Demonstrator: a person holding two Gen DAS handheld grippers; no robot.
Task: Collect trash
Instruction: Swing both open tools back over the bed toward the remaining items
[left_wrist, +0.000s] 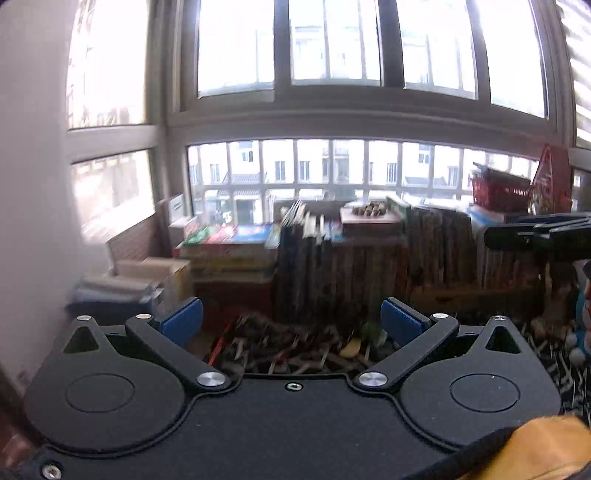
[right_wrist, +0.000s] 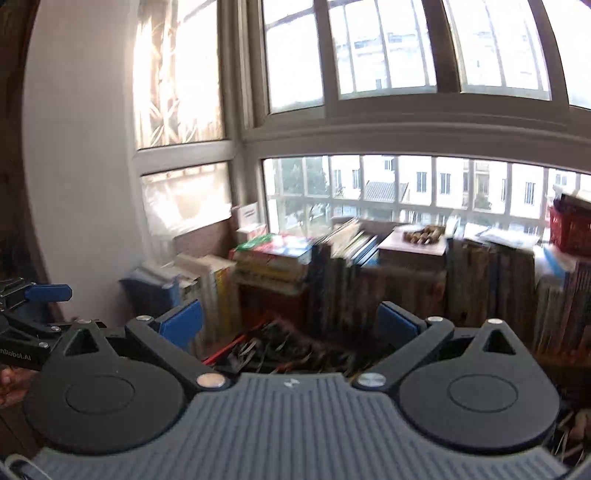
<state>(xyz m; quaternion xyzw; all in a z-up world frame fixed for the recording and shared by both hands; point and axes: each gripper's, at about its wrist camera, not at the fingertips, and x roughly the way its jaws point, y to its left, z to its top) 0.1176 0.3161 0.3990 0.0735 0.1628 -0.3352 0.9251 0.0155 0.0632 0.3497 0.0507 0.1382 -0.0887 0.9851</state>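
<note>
Both grippers are held up and point at a big window (left_wrist: 332, 173). The pictures are a bit blurry.

The left gripper (left_wrist: 291, 319) has its jaws wide open. Nothing is between its blue pads (left_wrist: 183, 317). The right gripper (right_wrist: 290, 319) is wide open too, and it holds nothing. Its blue pads (right_wrist: 397, 321) are far apart.

In the left view, the right gripper shows as a dark shape at the right edge. In the right view, the left gripper pokes in at the left edge, with one blue pad showing.

Under the window stand rows of books (left_wrist: 351, 273). Some stand up and some lie flat in piles (right_wrist: 273, 258). A red basket (left_wrist: 500, 194) sits on top of the books at the right. A small flat box with brown lumps (right_wrist: 423, 234) lies on the books near the middle. White boxes (right_wrist: 251, 219) lean in the corner by the wall.

The trash (left_wrist: 295, 347) is low down, right in front of the books. It is a messy heap of thin sticks and scraps, with something red (right_wrist: 229, 349) along its left side. In both views the heap shows in the gap between the open jaws, but it is well apart from them. I cannot tell what each scrap is.

A bit of yellow cloth (left_wrist: 543, 450) shows at the bottom right of the left view.
</note>
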